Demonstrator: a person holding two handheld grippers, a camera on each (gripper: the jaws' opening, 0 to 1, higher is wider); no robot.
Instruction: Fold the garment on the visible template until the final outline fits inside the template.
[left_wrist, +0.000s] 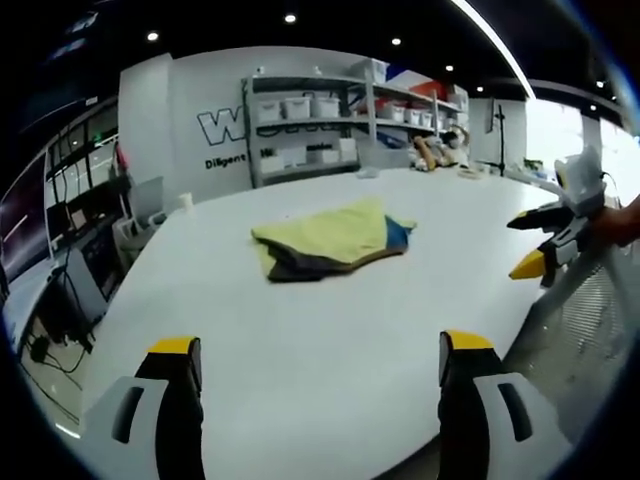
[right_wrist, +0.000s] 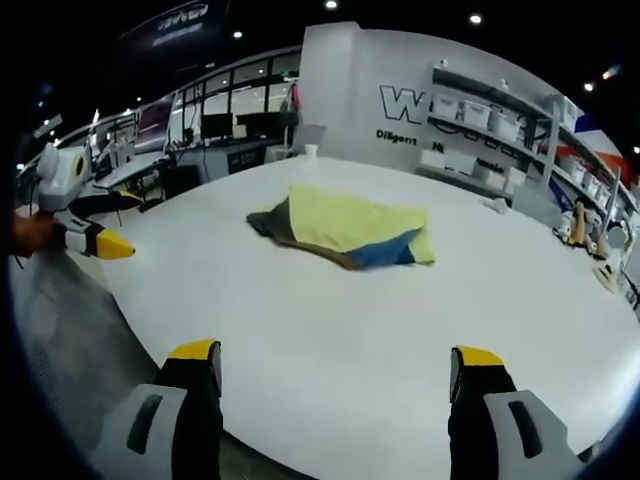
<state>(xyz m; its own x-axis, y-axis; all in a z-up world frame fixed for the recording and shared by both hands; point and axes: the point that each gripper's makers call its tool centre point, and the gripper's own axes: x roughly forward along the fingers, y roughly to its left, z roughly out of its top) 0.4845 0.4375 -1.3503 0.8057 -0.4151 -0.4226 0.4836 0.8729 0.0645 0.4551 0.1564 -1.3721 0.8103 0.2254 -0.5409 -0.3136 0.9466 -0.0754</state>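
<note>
A folded garment (left_wrist: 330, 240), yellow on top with blue and dark layers at its edges, lies in a compact heap on the white table (left_wrist: 300, 340). My left gripper (left_wrist: 320, 345) is open and holds nothing, well short of the garment near the table's near edge. My right gripper (left_wrist: 540, 243) comes in from the right, off the table's side, jaws apart. In the right gripper view the garment (right_wrist: 345, 228) lies mid-table, and my right gripper (right_wrist: 335, 353) stands open and unloaded before it. The left gripper (right_wrist: 97, 232) shows at the left, held by a hand.
A small white cup (left_wrist: 185, 200) (right_wrist: 311, 151) stands at the table's far edge. Shelves with white bins (left_wrist: 310, 125) line the back wall. Desks with monitors (right_wrist: 220, 135) stand beyond the table. Small items (left_wrist: 440, 150) sit on the far corner.
</note>
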